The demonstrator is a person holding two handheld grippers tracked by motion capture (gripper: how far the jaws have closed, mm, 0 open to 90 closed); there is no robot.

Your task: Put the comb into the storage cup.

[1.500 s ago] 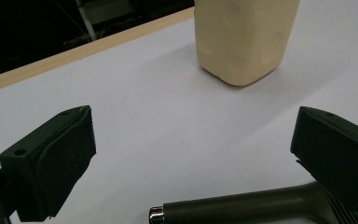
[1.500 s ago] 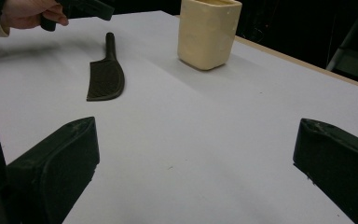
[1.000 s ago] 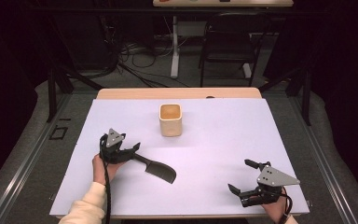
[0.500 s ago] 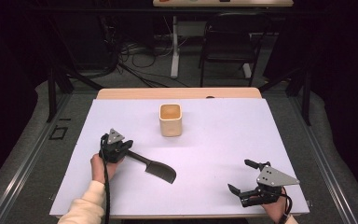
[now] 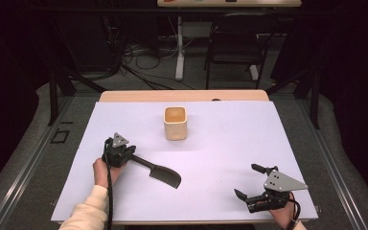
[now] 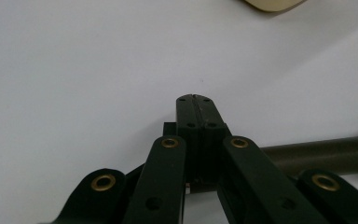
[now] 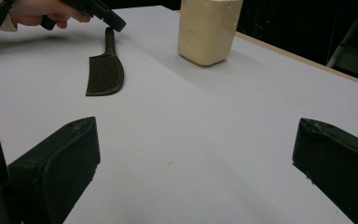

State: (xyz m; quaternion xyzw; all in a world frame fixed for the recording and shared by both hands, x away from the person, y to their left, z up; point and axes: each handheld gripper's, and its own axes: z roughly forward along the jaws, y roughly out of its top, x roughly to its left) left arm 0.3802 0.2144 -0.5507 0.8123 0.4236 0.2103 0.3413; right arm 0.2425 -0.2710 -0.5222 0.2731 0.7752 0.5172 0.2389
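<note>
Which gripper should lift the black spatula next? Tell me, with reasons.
Left. The left gripper is already at the handle end of the black spatula, jaws shut. The right gripper sits open near the table's front right corner, well apart from it.

Table sheet (image 5: 230, 143) mostly bare. Cup (image 5: 175, 123) stands upright at 12 o'clock of centre, open sheet all round it. Black spatula (image 5: 155, 171) lies flat at 8 o'clock of centre, blade toward 4, blocking a low sweep there. Left gripper (image 5: 124, 154) sits over its handle end. Right gripper (image 5: 249, 184) at 4 o'clock has bare sheet from 9 through 1.
</note>
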